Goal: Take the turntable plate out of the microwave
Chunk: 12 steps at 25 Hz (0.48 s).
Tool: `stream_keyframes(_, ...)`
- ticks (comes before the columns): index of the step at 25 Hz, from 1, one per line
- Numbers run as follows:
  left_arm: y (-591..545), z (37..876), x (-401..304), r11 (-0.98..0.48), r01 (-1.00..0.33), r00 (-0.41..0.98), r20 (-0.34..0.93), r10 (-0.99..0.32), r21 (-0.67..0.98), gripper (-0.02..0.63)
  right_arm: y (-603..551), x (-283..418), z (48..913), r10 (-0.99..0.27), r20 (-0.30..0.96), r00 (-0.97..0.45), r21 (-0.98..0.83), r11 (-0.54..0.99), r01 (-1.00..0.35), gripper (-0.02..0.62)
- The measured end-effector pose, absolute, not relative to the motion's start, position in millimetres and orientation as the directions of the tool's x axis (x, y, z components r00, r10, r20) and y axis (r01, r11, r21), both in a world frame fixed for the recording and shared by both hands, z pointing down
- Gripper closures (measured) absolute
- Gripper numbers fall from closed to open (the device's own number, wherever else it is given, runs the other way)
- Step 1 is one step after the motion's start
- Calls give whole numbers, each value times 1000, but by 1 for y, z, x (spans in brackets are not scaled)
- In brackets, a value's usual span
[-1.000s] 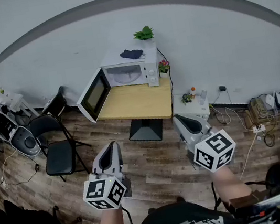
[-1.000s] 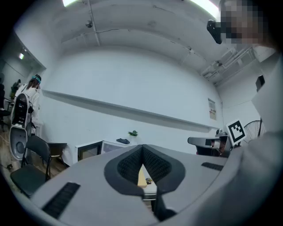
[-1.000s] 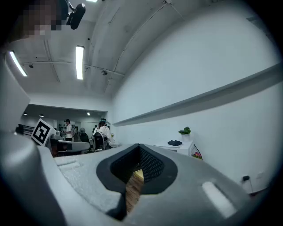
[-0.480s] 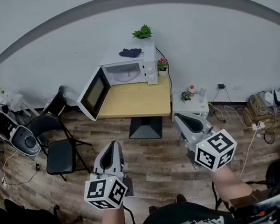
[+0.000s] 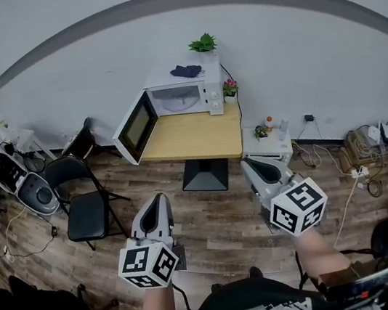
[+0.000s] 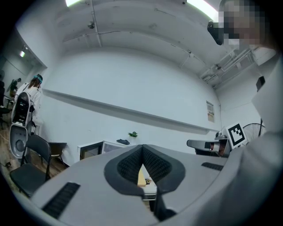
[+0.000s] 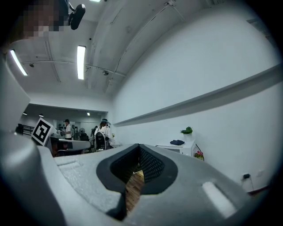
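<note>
A white microwave (image 5: 183, 96) stands at the back of a wooden table (image 5: 193, 138) against the wall, its door (image 5: 135, 128) swung open to the left. Inside it the pale turntable plate (image 5: 178, 105) shows only faintly. Both grippers are held level over the wood floor, well short of the table. My left gripper (image 5: 160, 198) is shut with nothing in it, and my right gripper (image 5: 246, 165) is shut and empty too. In the left gripper view the microwave (image 6: 102, 147) lies far beyond the closed jaws. In the right gripper view the microwave (image 7: 178, 148) is also distant.
A green plant (image 5: 202, 43) and a dark cloth (image 5: 186, 71) sit on the microwave, with a small flower pot (image 5: 228, 89) beside it. Black folding chairs (image 5: 85, 205) stand left of the table. A low white box (image 5: 269, 144) and cables (image 5: 359, 152) lie to the right.
The microwave and table have shifted slightly right in the head view as the person moves. Both grippers stay shut and empty.
</note>
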<state>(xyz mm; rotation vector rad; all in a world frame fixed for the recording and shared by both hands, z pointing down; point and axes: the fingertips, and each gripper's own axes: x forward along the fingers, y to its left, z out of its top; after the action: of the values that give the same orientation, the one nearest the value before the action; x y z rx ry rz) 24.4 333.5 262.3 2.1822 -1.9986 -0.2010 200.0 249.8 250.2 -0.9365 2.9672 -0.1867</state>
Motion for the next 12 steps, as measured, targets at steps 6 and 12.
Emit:
stream_keyframes(6, 341, 265, 1, -118, -965, 122, 4, -993, 233, 606, 263, 180, 253, -596, 7, -803, -109, 798, -593, 591)
stream_keyframes(12, 334, 271, -23, -128, -969, 133, 8, -991, 212, 606, 261, 159, 263, -617, 15, -787, -118, 781, -614, 591)
